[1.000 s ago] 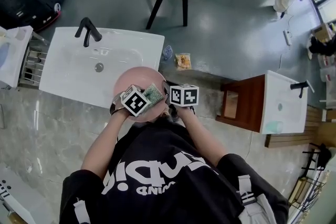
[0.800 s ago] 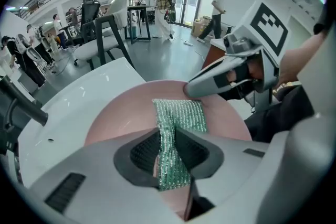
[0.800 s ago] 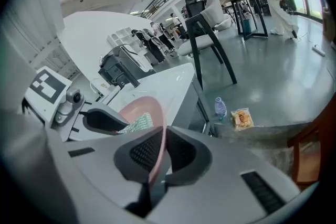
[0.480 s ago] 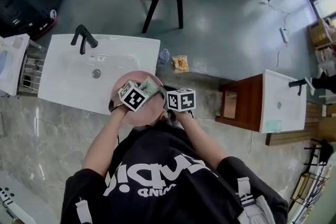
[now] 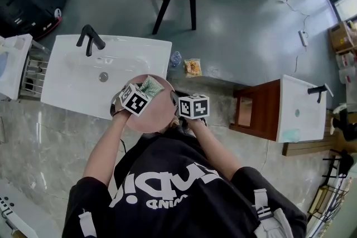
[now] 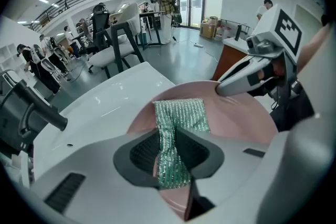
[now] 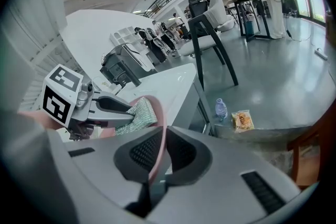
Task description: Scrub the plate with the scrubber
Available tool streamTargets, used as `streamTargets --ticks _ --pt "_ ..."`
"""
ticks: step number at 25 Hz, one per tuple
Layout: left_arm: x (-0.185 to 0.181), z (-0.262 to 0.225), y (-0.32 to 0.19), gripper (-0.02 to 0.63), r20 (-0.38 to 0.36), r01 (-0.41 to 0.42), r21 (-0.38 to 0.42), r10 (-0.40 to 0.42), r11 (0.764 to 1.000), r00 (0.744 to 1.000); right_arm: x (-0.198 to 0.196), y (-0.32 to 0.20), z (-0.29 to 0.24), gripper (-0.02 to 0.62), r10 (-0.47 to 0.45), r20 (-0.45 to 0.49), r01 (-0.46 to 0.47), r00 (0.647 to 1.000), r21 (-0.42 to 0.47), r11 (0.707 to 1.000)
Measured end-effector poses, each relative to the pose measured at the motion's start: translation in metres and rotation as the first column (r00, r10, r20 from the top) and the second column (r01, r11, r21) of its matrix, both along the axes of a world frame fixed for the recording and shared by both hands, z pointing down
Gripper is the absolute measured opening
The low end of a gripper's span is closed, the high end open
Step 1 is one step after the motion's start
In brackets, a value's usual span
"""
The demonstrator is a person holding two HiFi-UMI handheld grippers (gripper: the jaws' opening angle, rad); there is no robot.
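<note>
Sweeping the green mesh scrubber (image 6: pixel 181 115) toward eleven o'clock across the pink plate (image 5: pixel 158 114), my left gripper (image 6: pixel 170 139) keeps it pinched between its jaws, up from the plate's centre a moment ago. My right gripper (image 7: pixel 156 152) stays clamped on the rim at three o'clock, holding the plate over the white sink (image 5: pixel 67 78). I judge the scrubbing mid-stroke.

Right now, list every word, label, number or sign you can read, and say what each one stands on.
Nothing reads for certain.
Black shirt: big white lettering, upside down and creased, not legible.
Left cube and right cube: black-and-white square markers only, no letters or numbers.
Snack packet and bottle on the floor: print too small to read.
</note>
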State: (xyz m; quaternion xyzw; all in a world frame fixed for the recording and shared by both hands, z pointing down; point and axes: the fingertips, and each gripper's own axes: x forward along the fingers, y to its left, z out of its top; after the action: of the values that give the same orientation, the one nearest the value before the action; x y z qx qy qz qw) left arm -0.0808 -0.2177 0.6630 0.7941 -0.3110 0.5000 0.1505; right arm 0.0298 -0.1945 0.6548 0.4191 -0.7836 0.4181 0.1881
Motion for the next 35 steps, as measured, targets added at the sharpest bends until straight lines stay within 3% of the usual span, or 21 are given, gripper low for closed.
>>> streamTargets --ticks 8,19,23,26,29,35 --pt "-0.05 0.002 0.005 0.109 0.091 0.051 0.015 -0.052 0.999 0.995 0.002 0.001 0.0 0.03 0.006 -0.021 -0.006 1.0 0.016 1.0" --pt "-0.067 -0.003 0.014 0.11 0.077 0.115 -0.011 -0.114 0.993 0.99 -0.003 0.0 0.0 0.032 -0.007 -0.043 0.009 0.999 0.046 0.999" --pt "-0.066 -0.008 0.013 0.11 0.041 0.141 -0.041 -0.139 0.989 0.989 -0.002 -0.002 -0.002 0.044 -0.009 -0.041 0.012 0.999 0.064 0.998" --pt "-0.064 -0.017 0.011 0.11 0.014 0.151 -0.04 -0.15 0.988 0.989 0.005 -0.002 -0.005 0.121 -0.003 -0.041 0.006 0.999 0.066 0.998" --pt "-0.06 -0.021 0.011 0.109 -0.033 0.168 -0.05 -0.17 0.984 0.985 0.014 -0.001 -0.011 0.147 0.006 -0.047 -0.003 0.999 0.07 0.998" --pt "-0.043 -0.048 0.011 0.106 -0.151 0.202 -0.068 -0.211 0.977 0.966 0.016 -0.005 -0.035 0.15 -0.012 -0.065 0.02 0.998 0.129 0.991"
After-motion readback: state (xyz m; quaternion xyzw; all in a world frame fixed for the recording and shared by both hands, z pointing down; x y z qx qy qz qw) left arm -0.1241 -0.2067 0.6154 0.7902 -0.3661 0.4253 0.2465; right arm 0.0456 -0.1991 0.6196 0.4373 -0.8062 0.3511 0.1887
